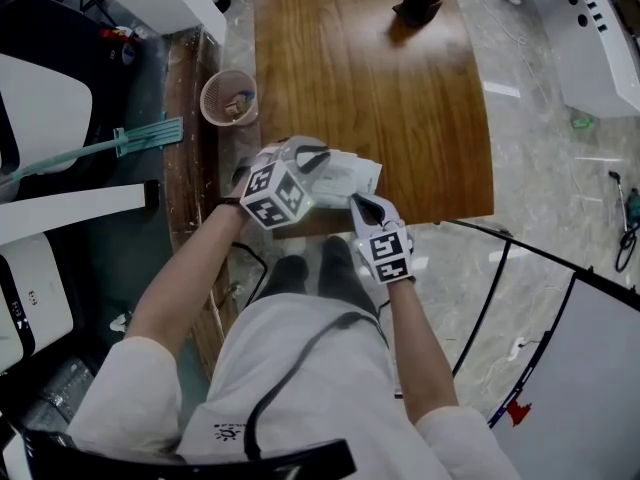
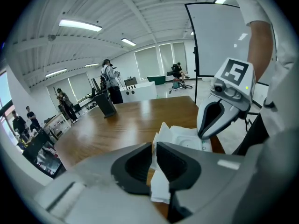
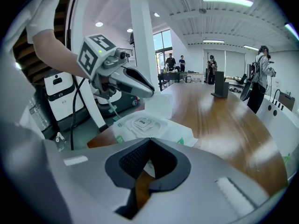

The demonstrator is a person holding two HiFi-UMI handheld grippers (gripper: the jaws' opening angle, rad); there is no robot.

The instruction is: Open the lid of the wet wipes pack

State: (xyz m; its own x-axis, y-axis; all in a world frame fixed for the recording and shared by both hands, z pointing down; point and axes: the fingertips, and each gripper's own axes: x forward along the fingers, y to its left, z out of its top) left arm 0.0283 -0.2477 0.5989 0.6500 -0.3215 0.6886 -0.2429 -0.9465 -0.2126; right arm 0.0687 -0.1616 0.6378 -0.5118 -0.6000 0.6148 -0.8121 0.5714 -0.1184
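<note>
Pinched: lid flap point(image 2: 160, 186) between closed jaws of left gripper point(image 2: 154, 148). The wet wipes pack point(image 3: 152, 125) lies flat just ahead of both fingertips. The right gripper point(image 3: 148, 143) has jaws together, apparently clamping near edge. Likely peel direction: up, away from right gripper.

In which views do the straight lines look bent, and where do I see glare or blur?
Left gripper view: strong fisheye bending and dark corners, the ceiling lamp is plain white, and the left gripper close to the lens is soft. Right gripper view: the same bending, and the table reflects pale window light. Head view: lines nearly straight and sharp, with a mild sheen on the table top.
</note>
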